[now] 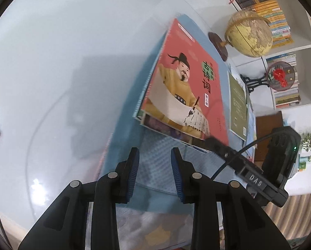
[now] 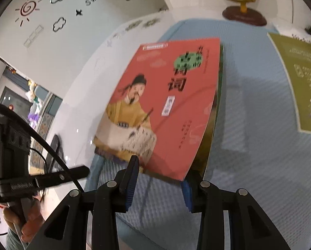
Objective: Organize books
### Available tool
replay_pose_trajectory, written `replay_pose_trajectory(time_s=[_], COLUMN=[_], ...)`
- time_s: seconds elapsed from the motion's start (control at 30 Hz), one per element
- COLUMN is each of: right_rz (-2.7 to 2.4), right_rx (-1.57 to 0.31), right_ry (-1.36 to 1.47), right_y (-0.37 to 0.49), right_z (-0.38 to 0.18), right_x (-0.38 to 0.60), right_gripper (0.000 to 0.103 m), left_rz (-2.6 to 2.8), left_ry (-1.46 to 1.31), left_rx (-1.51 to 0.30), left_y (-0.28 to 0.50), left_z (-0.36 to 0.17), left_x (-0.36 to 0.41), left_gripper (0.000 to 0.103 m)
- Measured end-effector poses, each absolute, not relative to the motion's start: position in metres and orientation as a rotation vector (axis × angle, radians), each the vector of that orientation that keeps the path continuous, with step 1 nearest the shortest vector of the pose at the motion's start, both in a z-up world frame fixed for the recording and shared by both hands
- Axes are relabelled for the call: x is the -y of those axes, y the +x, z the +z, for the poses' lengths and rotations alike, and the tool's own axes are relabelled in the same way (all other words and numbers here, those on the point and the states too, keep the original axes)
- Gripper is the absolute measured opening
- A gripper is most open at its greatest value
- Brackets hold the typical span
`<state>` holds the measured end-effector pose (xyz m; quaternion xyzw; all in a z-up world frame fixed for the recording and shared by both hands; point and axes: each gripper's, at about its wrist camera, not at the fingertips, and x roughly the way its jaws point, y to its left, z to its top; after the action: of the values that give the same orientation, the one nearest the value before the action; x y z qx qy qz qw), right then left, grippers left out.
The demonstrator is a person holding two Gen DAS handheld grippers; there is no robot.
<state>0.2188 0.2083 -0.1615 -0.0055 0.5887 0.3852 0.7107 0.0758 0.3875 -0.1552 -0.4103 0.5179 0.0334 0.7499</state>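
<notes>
A red book [image 1: 188,95] with a robed scholar on its cover lies on top of a stack of books on the blue mat [image 1: 155,166]; it also shows in the right wrist view [image 2: 165,108]. My left gripper [image 1: 155,158] is open and empty, just short of the stack's near edge. My right gripper [image 2: 161,170] is open, its fingers at the red book's near edge, the right finger hidden under the book's corner. The right gripper also shows at the stack's right corner in the left wrist view [image 1: 215,143]. A green book [image 2: 301,83] lies apart on the mat to the right.
A globe [image 1: 249,33] on a dark base stands beyond the mat. A round red ornament on a black stand [image 1: 280,75] is near it. Bookshelves [image 1: 284,25] full of books line the back. The white table [image 1: 51,62] spreads to the left.
</notes>
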Motion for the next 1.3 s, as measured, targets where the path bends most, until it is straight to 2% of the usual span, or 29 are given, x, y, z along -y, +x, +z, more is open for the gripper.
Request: replay_pose_trajectory(time_s=[0.13,0.17,0.37,0.57,0.8,0.97,1.07,1.3], right_rz=[0.849,0.842,0.678,0.511,0.496,0.549,0.579,0.655], right_rx=[-1.34,-1.343,-1.361,-1.257,-1.193,-1.21,-1.162,-1.166], right_ry=[-0.056,-0.063,-0.041,0.071,0.025,-0.029,-0.114,-0.098], right_y=[0.207,0.204,0.211,0.298,0.392,0.403,0.394,0.373], right_z=[-0.157,-0.156,-0.152,-0.137,-0.142,-0.16,-0.163,-0.159], right_x=[-0.175,-0.167,-0.068,0.026,0.05,0.033,0.028,0.034], right_gripper=[0.053,0.054,0.054,0.055,0.056,0.057,0.058,0.058], left_rz=[0.094,0.089,-0.058,-0.178,-0.001,0.024,0.037,0.02], left_ry=[-0.814,-0.794,-0.688,-0.605,-0.531,-0.621,-0.616,-0.703], left_rx=[-1.108,-1.104,-1.111,-1.143,-1.155,-1.194,-1.153,-1.13], left_y=[0.081,0.085,0.143,0.233,0.322,0.331,0.323,0.299], left_z=[-0.138,-0.134,-0.116,-0.118,-0.149,-0.175,-0.174,-0.176], left_x=[-0.377,-0.371,-0.3,-0.212,-0.164,-0.154,-0.151,-0.148], left_gripper=[0.029,0.029,0.029,0.03,0.03,0.031,0.034,0.034])
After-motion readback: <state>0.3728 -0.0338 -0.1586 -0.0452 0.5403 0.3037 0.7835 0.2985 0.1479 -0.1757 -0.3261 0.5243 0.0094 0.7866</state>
